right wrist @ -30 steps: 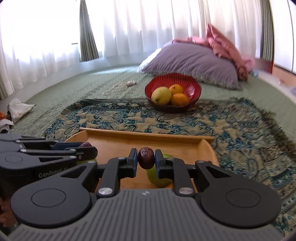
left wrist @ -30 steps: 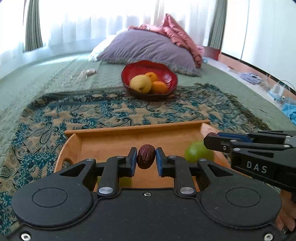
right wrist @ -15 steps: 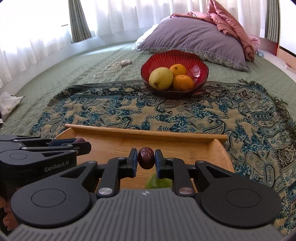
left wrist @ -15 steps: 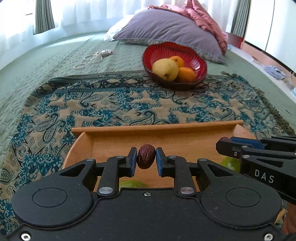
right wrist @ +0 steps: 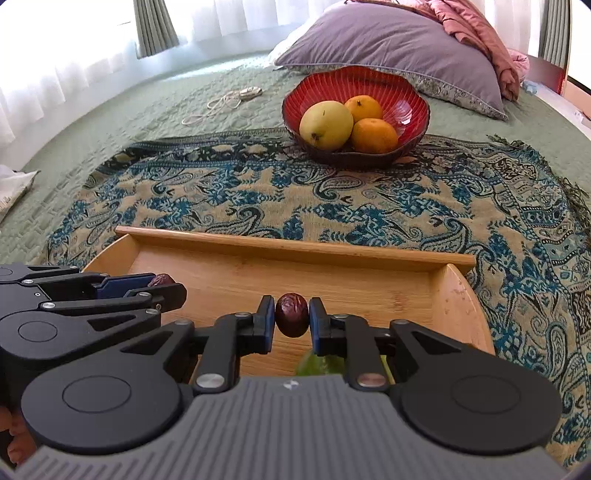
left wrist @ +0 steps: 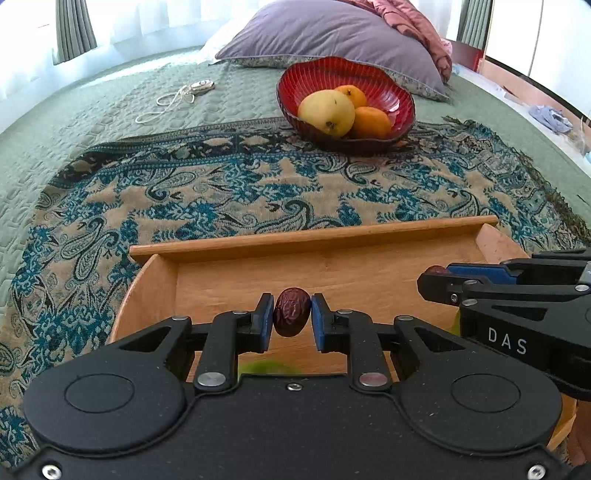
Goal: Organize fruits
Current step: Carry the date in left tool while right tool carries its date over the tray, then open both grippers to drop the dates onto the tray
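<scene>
Left tool [left wrist: 292, 313] pinches wrinkled dark date [left wrist: 291, 312] between blue pads, above wooden tray [left wrist: 332, 254]. Right tool [left wrist: 432, 282] enters from right, another date [left wrist: 436, 269] at its tips. Green fruit [left wrist: 271, 367] peeks from under left tool. Beyond tray, on paisley throw [left wrist: 221, 192], red bowl [left wrist: 399, 92] holds mango [left wrist: 325, 112] and two oranges [left wrist: 371, 122]. Purple pillow [left wrist: 325, 33] behind.
</scene>
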The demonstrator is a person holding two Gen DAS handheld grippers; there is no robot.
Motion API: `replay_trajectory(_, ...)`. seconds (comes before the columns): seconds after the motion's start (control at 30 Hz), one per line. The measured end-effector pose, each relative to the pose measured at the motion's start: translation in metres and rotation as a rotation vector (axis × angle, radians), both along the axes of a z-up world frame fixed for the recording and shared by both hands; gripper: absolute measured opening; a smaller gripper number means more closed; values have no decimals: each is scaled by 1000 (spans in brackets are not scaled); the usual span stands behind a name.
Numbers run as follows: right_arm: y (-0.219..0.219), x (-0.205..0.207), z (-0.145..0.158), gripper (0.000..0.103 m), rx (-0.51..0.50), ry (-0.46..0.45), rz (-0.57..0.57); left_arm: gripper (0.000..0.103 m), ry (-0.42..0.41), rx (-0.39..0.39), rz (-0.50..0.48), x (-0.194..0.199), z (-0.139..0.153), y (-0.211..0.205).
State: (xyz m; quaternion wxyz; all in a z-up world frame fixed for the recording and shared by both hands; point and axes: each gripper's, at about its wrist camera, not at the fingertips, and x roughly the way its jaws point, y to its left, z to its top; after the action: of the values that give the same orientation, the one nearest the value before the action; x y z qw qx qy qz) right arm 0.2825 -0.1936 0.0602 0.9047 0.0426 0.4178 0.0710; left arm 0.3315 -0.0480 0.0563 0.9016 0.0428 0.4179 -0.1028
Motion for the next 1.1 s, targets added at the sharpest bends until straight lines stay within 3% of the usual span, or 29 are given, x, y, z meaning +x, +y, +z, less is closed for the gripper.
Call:
replay_trajectory(0.67, 14, 15, -12, 24, -65, 52, 28, 21, 56, -9, 9, 11, -12, 6)
replay_trajectory(0.8, 16, 16, -13, 29, -67, 57, 32, 21, 56, -7, 13, 10, -14, 6)
replay_trajectory(1.1, 19, 18, -15, 31, -58, 62, 31, 22, 49, -16, 14, 6, -10, 11)
